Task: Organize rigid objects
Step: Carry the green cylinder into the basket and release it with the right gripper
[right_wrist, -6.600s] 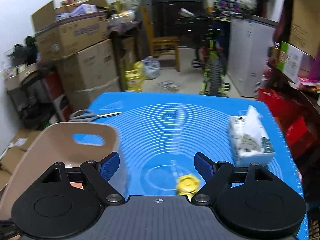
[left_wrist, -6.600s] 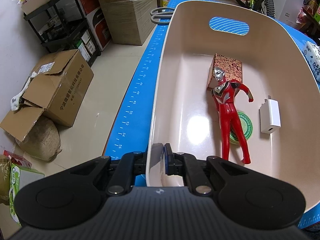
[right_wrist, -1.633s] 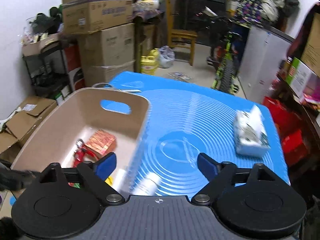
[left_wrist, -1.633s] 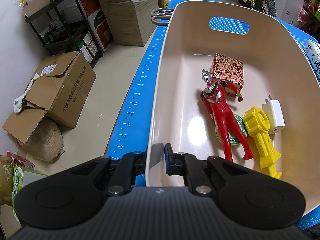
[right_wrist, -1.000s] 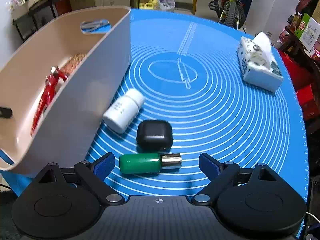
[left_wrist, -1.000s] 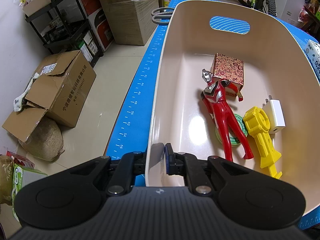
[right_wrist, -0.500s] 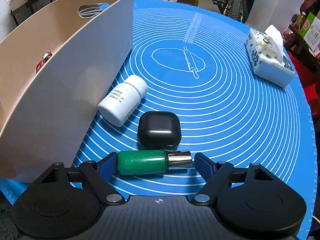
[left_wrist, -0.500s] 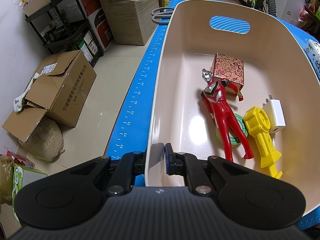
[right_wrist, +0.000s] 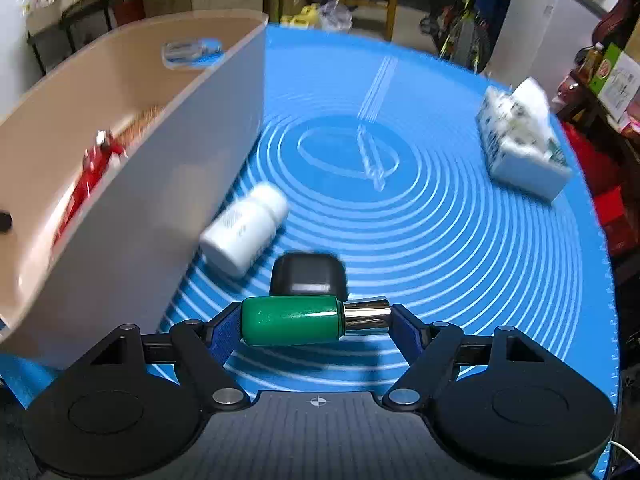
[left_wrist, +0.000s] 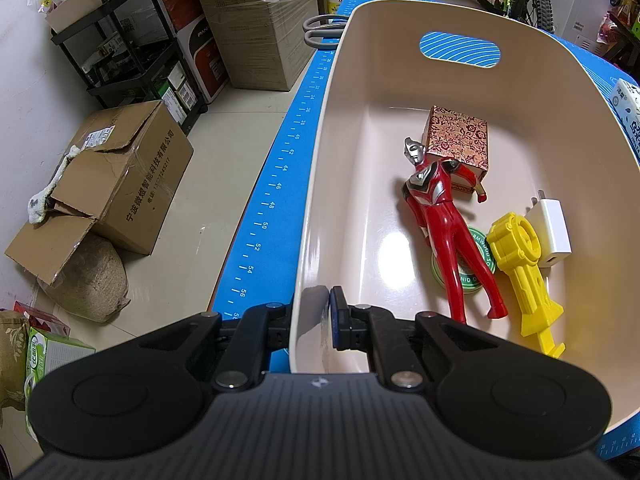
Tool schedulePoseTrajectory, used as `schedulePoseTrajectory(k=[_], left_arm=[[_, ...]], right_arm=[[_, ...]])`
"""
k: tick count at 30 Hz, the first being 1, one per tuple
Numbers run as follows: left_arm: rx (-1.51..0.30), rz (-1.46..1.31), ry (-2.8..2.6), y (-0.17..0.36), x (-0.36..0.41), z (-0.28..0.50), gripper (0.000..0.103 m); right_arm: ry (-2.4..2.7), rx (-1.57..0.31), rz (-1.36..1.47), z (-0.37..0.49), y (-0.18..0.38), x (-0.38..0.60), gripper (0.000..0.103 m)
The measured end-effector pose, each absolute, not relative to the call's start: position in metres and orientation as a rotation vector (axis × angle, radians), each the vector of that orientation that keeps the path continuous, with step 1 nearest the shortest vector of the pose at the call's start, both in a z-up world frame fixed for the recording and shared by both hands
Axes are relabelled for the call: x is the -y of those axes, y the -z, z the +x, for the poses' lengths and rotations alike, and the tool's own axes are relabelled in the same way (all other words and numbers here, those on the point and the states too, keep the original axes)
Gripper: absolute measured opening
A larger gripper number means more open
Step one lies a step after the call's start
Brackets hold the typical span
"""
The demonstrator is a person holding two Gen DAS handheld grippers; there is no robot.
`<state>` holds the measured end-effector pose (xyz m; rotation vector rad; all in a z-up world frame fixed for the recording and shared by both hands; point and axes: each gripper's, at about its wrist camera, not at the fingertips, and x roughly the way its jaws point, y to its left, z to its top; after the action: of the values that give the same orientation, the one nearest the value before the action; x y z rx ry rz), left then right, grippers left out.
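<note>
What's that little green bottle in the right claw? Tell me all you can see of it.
The green bottle is small, glossy and glittery, with a shiny silver cap on its right end. It lies sideways, gripped end to end by the right claw above the blue mat, just in front of a black case. No label shows.

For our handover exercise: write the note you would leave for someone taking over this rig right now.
Left gripper: shut on the beige bin rim.
Right gripper: shut on the green bottle, end to end.
In the bin: red figure, patterned box, white charger, yellow toy, green tin.
Left on the mat: white bottle, black case.
</note>
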<state>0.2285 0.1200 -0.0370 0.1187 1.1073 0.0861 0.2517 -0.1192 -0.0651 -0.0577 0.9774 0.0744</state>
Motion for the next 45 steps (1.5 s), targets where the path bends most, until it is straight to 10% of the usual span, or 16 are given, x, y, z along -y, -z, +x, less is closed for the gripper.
schedulePoseTrajectory(k=[16, 45], left_arm=[[-1.107, 0.12, -0.086, 0.037, -0.121, 0.228, 0.013], [-1.111, 0.115, -0.075, 0.038, -0.123, 0.229, 0.013]], right_arm=[[-0.13, -0.608, -0.022, 0.261, -0.032, 0.071, 0.079], [-0.281, -0.89, -0.275, 0.316, 0.029, -0.043, 0.079]])
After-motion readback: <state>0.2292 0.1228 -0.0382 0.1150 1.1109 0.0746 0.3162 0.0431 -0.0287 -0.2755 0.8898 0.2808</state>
